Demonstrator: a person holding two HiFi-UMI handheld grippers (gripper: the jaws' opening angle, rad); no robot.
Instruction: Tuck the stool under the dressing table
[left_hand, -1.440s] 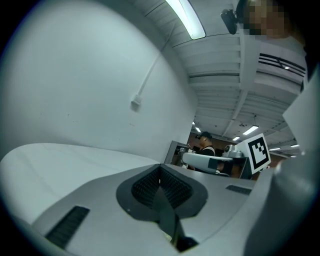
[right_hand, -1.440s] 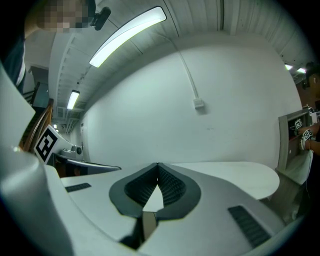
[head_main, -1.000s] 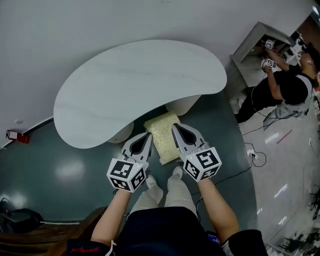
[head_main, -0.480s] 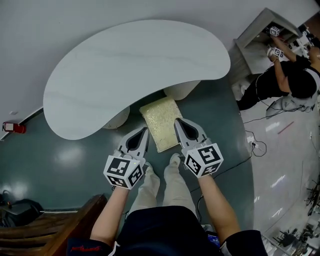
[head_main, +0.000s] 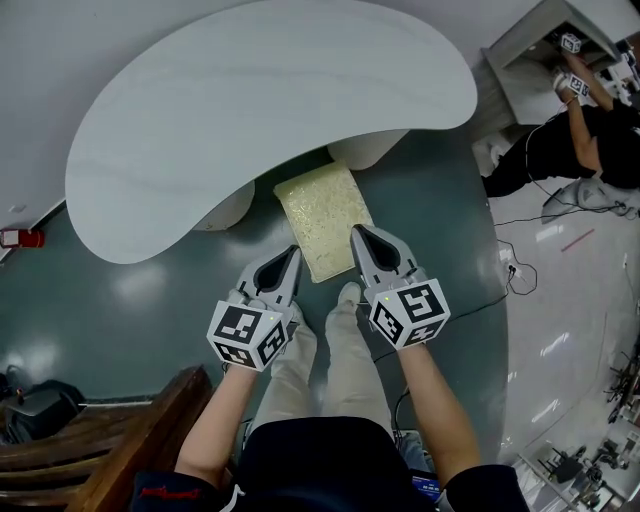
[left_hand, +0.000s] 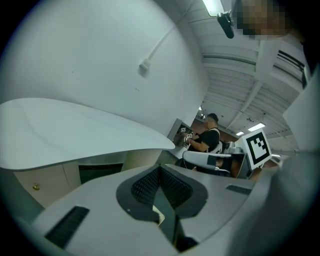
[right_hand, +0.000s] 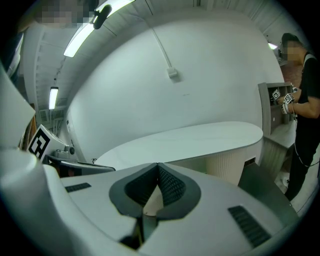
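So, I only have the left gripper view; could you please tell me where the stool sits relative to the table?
Observer: In the head view, only the far end of the stool reaches the edge of the tabletop; most of the seat is out in front.
Operator: Thanks, and where is the right tool?
Observer: The right tool is by the seat's near right edge, with the left tool opposite.
Operator: Is the right one holding anything?
Observer: No, its jaws are shut on nothing.

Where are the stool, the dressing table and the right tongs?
stool (head_main: 322, 220): head view, seat cushion centre.
dressing table (head_main: 250, 110): head view, white top's middle.
right tongs (head_main: 358, 235): head view, at the closed tips.
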